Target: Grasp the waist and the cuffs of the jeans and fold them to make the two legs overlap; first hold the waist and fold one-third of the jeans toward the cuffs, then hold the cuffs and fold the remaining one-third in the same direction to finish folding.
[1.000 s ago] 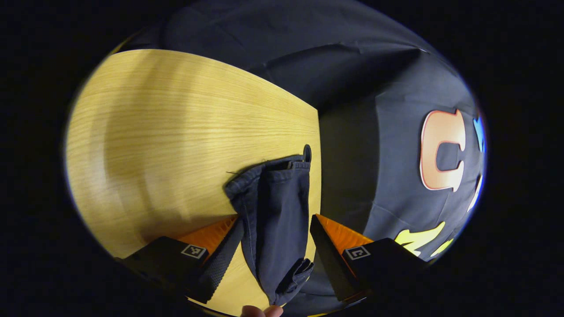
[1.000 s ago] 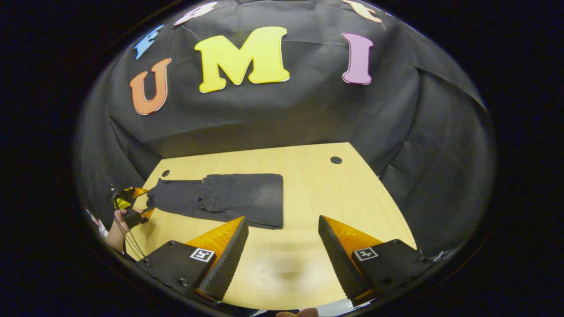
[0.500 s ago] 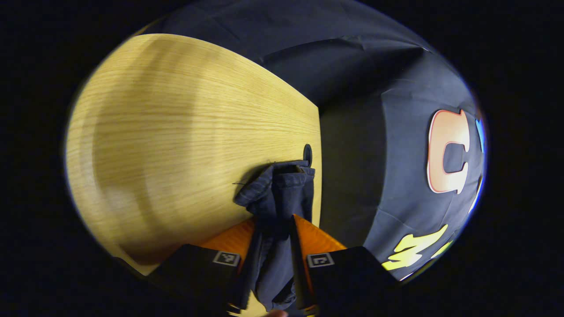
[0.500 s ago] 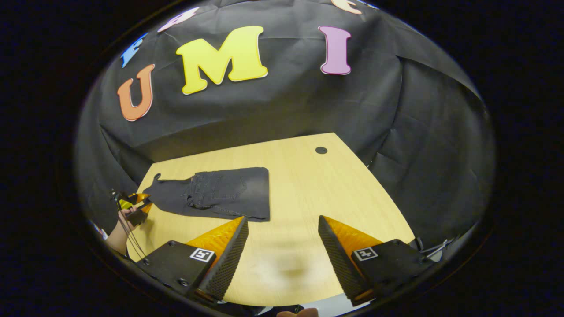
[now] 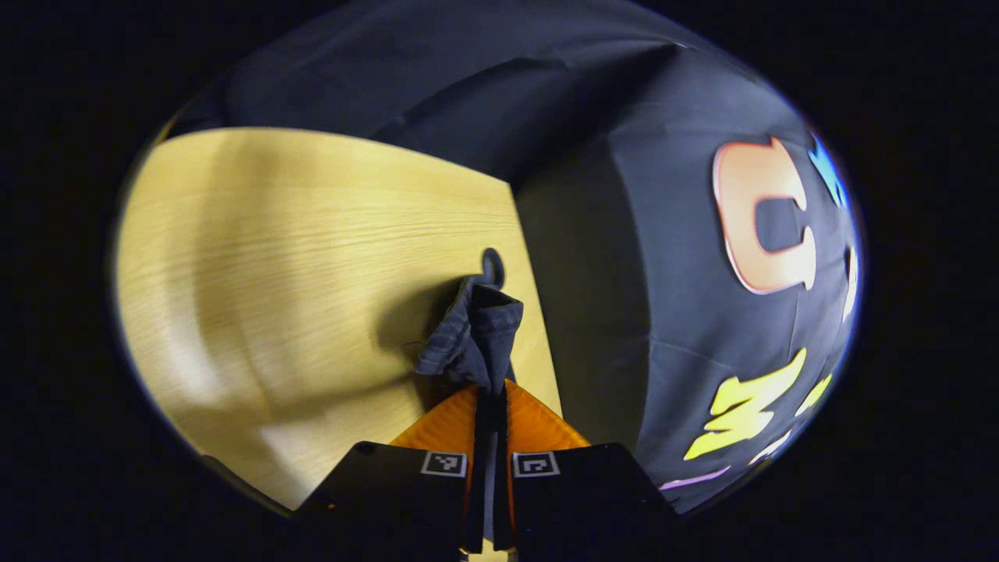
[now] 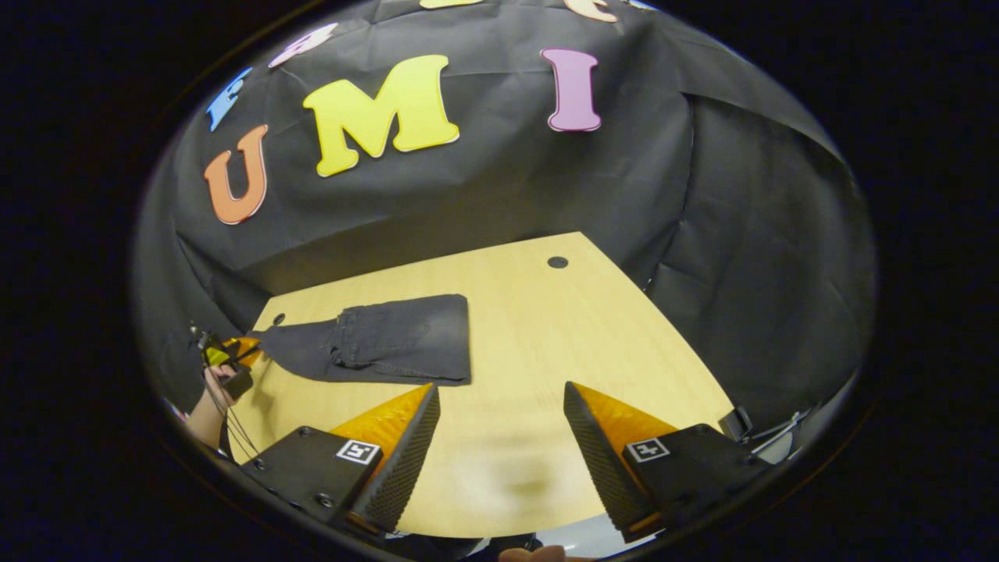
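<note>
The left gripper (image 5: 489,402) is clamped tight on the cuffs (image 5: 476,336) of the dark jeans (image 6: 390,339) at the surface's (image 6: 546,343) left corner — waist already folded over. The right gripper (image 6: 499,437) hangs wide apart, holding nothing — no legible label shows on the denim.

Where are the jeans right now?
In the right gripper view, the jeans lie on the wooden table's left part, and the left gripper pinches their cuff end at the table's left edge.
</note>
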